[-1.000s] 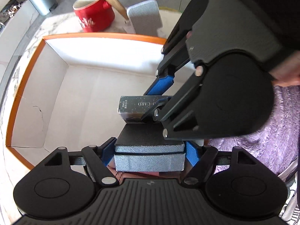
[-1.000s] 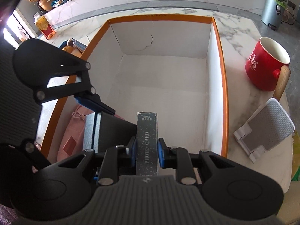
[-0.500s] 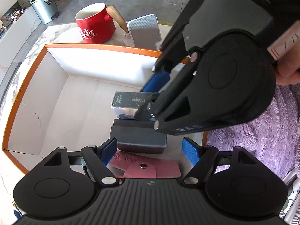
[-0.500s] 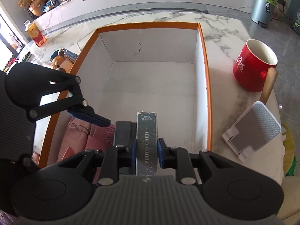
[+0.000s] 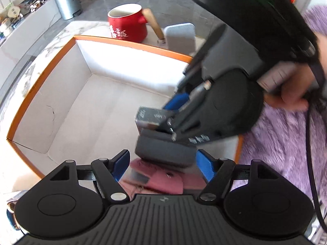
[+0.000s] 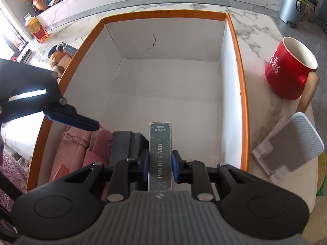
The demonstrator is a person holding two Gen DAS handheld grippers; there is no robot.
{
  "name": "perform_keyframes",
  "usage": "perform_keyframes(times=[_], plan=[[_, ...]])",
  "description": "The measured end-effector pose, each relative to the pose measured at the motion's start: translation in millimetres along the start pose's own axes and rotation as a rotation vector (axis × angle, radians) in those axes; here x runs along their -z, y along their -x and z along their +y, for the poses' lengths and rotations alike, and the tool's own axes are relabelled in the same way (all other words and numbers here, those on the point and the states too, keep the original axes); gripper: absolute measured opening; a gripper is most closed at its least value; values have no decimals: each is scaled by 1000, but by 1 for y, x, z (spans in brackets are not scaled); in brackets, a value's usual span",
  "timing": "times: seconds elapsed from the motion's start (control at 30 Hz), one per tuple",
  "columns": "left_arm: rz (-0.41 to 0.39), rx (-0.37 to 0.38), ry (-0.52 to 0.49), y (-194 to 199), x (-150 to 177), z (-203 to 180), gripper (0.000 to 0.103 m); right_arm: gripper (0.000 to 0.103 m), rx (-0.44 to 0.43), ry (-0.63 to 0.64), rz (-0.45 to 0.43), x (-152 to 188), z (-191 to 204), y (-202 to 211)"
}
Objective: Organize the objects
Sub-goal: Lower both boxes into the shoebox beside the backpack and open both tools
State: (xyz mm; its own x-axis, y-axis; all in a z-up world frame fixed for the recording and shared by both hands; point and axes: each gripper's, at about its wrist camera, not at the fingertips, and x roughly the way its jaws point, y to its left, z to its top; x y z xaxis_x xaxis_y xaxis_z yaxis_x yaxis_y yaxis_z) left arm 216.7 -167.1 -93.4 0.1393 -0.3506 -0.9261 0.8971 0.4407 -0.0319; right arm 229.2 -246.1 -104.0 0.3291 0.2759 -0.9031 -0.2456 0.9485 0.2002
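Right wrist: red mug point(image 6: 290, 71), probably phone stand point(image 6: 294, 143), outside box point(image 6: 239, 81).

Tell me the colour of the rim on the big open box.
Orange, on the box rim around white inner walls; clearest in the right wrist view.

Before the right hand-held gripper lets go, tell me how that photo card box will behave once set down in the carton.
The photo card box looks like a stiff, flat-sided carton, so it probably won't sag or roll. It is tall and narrow, so stood on end it may tip; the dark case beside it might prop it. Its glossy face could slip a little between the right hand-held gripper pads.
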Motion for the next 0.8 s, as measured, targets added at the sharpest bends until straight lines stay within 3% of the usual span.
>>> perform_keyframes(times=[0.27, 0.47, 0.8], plan=[[42, 101, -22, -14, -5, 5, 86, 24, -36, -81, 61, 8, -5, 1], [96, 198, -62, -12, -8, 4, 79, 25, -52, -129, 121, 6, -8, 1], [90, 227, -63, -9, -2, 4, 78, 29, -96, -182, 174, 6, -13, 1]])
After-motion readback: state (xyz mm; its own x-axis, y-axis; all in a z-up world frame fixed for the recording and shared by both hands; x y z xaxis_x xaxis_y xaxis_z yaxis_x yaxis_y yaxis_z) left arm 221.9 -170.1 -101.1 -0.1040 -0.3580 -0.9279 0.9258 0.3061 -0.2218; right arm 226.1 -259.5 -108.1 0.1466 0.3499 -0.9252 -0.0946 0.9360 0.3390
